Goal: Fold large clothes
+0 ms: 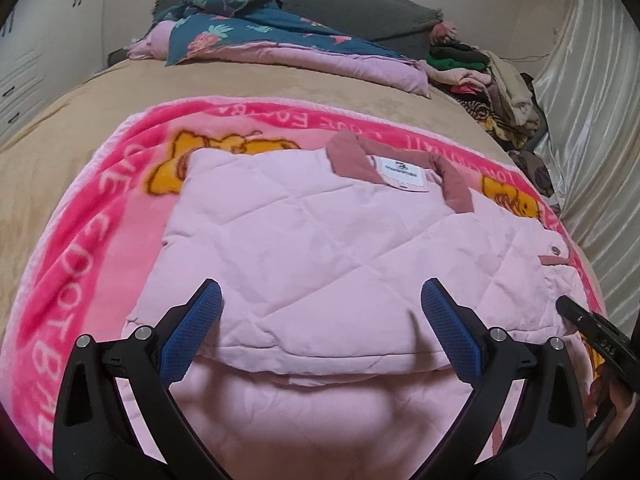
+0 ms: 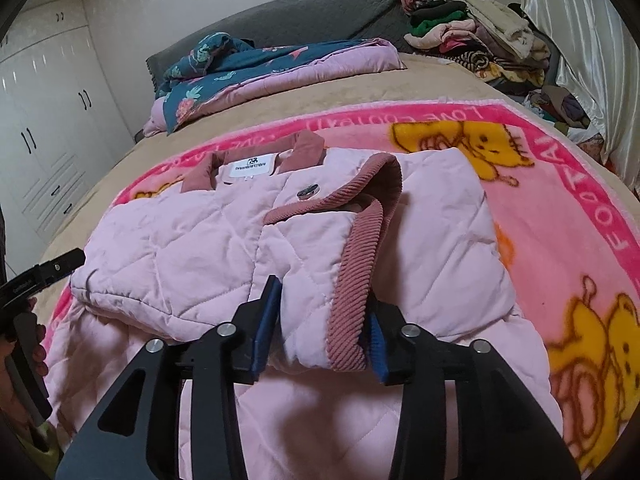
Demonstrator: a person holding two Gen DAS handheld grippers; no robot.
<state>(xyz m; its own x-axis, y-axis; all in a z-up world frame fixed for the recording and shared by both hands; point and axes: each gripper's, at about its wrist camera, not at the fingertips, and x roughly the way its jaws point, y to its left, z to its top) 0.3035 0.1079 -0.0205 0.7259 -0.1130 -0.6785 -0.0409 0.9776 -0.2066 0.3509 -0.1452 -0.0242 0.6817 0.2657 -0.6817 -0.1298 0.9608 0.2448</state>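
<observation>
Here, from the left wrist view, the pink quilted jacket (image 1: 320, 248) lies partly folded on a pink cartoon blanket (image 1: 80, 216) spread over a tan bed cover (image 1: 60, 128). The collar (image 1: 352, 156) points toward the far end of the bed, with a white label (image 1: 400, 174) between its two flaps. The left gripper (image 1: 320, 320) hangs over the near folded edge of the jacket, its blue-padded fingers (image 1: 192, 332) spread wide apart with nothing between them. At the right edge, the black tip of the right gripper (image 1: 576, 312) touches the jacket's side near a metal snap (image 1: 555, 249). Farther back lie a folded floral quilt (image 1: 248, 32), a grey headboard (image 1: 352, 4) and a pile of clothes (image 1: 488, 76) beside a pale curtain (image 1: 592, 120).

From the right wrist view, the right gripper (image 2: 320, 332) is clamped on the jacket's sleeve (image 2: 312, 280), its fingers (image 2: 266, 324) pressing either side of the fabric just beside the ribbed cuff (image 2: 360, 264). The sleeve lies across the folded body of the jacket (image 2: 168, 240), near a snap (image 2: 308, 191) and below the collar (image 2: 304, 150). The left gripper (image 2: 60, 266) shows at the left edge, just beside the jacket's corner; its fingers cannot be judged from here. White wardrobes (image 2: 52, 120) stand along the left wall.
</observation>
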